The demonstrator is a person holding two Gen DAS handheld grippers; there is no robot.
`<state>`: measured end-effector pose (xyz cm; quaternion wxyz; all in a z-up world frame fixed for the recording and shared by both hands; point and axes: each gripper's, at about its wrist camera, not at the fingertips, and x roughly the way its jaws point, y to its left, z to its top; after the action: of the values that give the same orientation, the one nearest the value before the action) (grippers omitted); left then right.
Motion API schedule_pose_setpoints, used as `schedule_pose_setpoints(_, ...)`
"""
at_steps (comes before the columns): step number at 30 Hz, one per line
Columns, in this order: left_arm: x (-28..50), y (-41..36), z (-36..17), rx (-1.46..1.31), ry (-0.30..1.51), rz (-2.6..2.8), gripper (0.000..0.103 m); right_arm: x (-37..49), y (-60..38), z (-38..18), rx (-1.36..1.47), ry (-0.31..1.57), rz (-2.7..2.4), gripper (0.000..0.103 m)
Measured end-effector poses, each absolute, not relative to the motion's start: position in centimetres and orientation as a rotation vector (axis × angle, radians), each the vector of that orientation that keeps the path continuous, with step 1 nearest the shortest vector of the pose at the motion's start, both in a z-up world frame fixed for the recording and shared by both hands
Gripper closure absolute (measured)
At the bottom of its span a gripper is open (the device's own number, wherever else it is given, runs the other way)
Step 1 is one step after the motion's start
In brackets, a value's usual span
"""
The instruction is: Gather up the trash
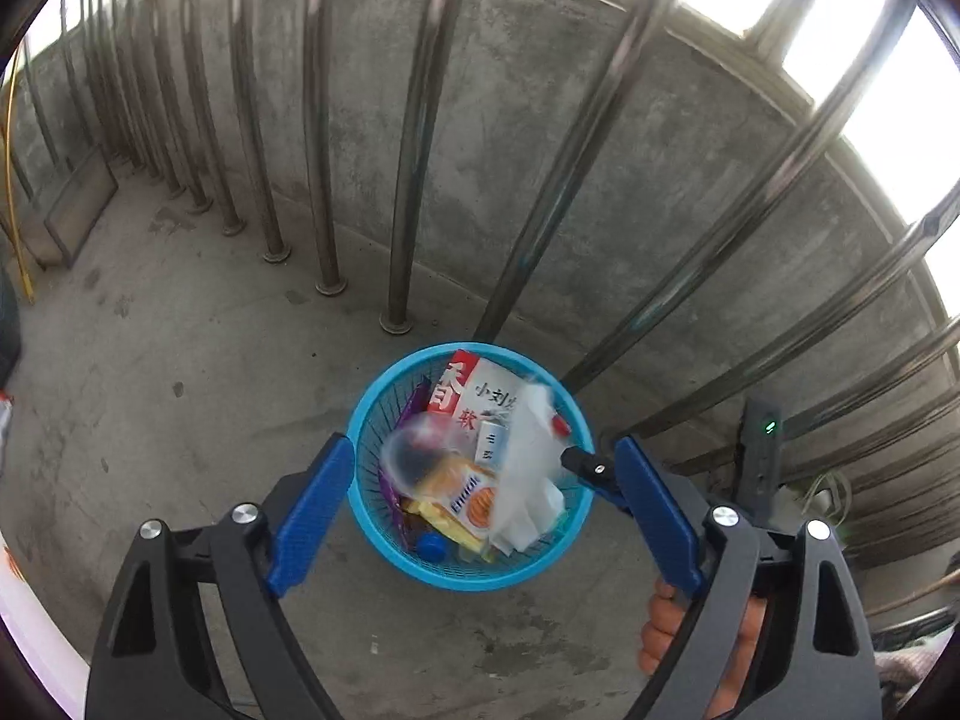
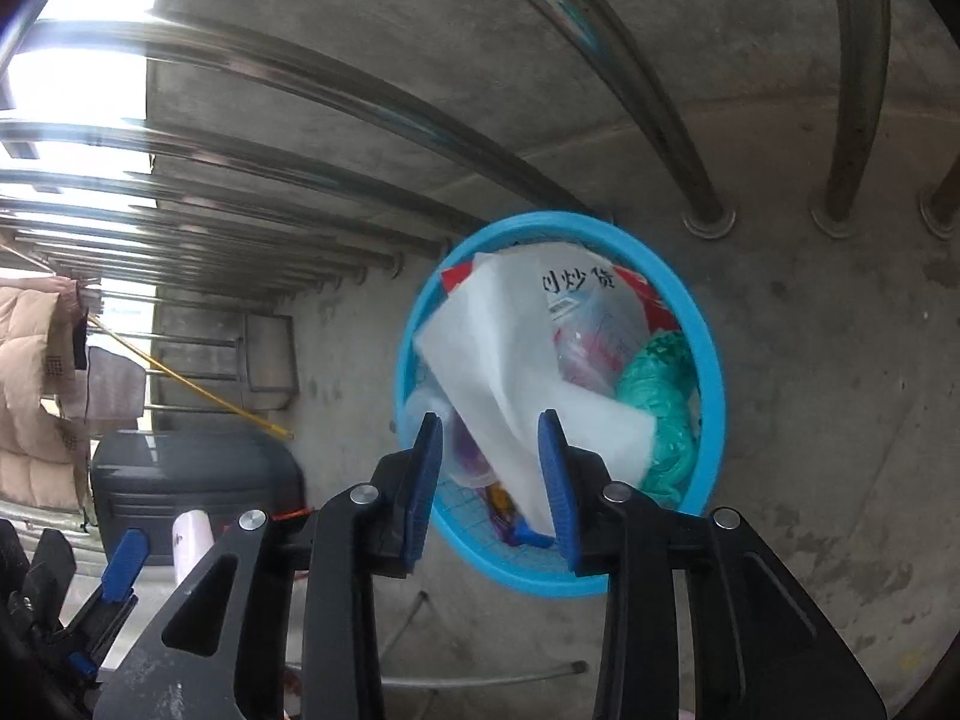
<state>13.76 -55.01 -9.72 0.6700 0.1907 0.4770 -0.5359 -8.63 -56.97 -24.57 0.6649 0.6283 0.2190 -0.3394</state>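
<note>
Concrete floor [image 1: 180,450] with a concrete wall [image 1: 480,150] behind a row of steel railing bars [image 1: 414,150]; dark suitcase [image 2: 192,492] off to one side in the right wrist view, padded jackets [image 2: 30,390] hanging past it.

Blue mesh basket [image 1: 384,546] stands upright on the floor just beside the railing, mouth up, roughly full. Inside: red-and-white snack bag [image 1: 474,387] with printed characters leaning against the far wall; white tissue sheet [image 2: 510,372] on top, long axis diagonal across the basket, one corner toward the rim, the other down between the right claw's pads; crumpled green plastic bag [image 2: 660,408] against one side; clear plastic wrapper [image 2: 588,342] with pink print beside it; orange biscuit packet [image 1: 462,492] lower down; blurred clear cup or lid [image 1: 414,456], can't tell which; small blue bottle cap [image 1: 431,546] near the bottom.

Left claw [image 1: 480,480] is spread wide over the basket, one blue pad either side of the rim, nothing in it. Right claw [image 2: 492,480] is partly apart, tissue lying between the pads; the tissue's edge runs close along one pad, can't tell if it touches. Fingers of a hand [image 1: 660,630] show under the left claw.
</note>
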Motion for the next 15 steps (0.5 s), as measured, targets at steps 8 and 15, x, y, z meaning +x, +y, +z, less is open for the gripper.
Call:
schedule_pose_setpoints(8, 15.5, -49.5, -5.8, 0.332, 1.013, -1.237, 0.017, -10.7, -55.2, -22.0, 1.359, 0.439, -0.801, 0.059)
schedule_pose_setpoints(15, 16.1, -37.0, 2.3, 0.229, 0.834, -1.210, 0.017, -8.3, -50.6, -12.3, 1.117, 0.331, -0.814, 0.051)
